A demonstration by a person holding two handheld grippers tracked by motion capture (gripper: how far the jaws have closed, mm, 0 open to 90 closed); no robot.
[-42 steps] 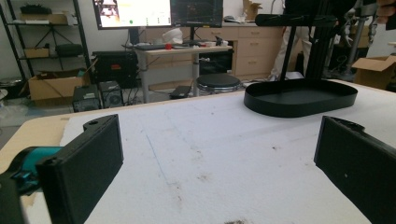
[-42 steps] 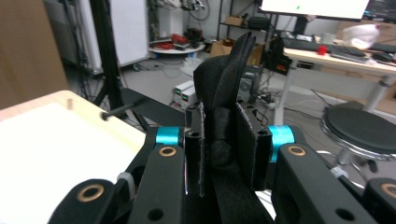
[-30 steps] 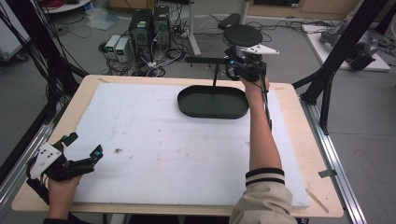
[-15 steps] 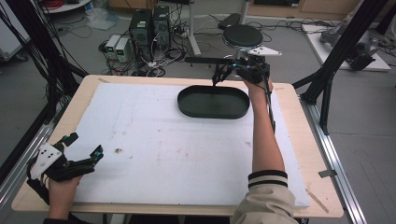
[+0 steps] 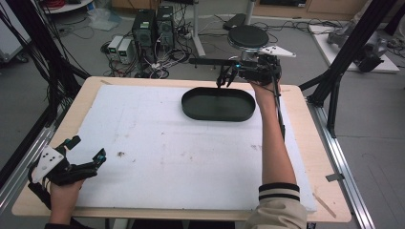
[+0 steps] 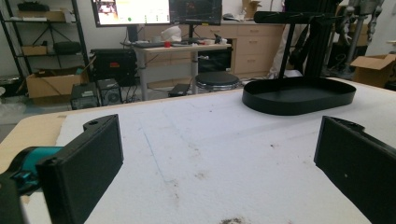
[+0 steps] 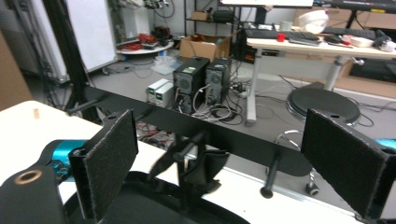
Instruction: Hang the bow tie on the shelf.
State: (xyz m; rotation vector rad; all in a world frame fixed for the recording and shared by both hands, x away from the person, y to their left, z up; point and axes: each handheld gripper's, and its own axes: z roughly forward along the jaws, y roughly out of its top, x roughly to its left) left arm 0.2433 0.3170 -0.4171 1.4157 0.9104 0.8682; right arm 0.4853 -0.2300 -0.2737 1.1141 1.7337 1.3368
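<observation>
My worktop (image 5: 296, 157) is the biggest thing here, a pale wooden slab with a white foam sheet (image 5: 181, 157) laid over most of it, marked with a few dark specks and smudges. On that sheet, toward one o'clock from its centre, sits a black oval tray (image 5: 218, 105), shallow-walled and with nothing visible on its floor; in the left gripper view the tray (image 6: 299, 95) lies far off at about one o'clock, well apart from my left fingers. My right arm reaches up the right side of the worktop, its sleeve cuff striped dark and light, and my right gripper (image 5: 224, 78) hangs above the tray's far rim at twelve o'clock, its fingers pointing down and leftward. In the right gripper view those fingers (image 7: 112, 163) stand wide apart with nothing between them, a black bar and computer towers on the floor showing past them, and the tray's dark rim (image 7: 154, 186) just below. My left gripper (image 5: 88, 152) rests at the sheet's eight o'clock corner, held low over the foam, and its fingers (image 6: 86, 163) are likewise spread wide, closed on nothing. A small dark speck (image 5: 119, 154) lies on the foam just beside the left gripper.
</observation>
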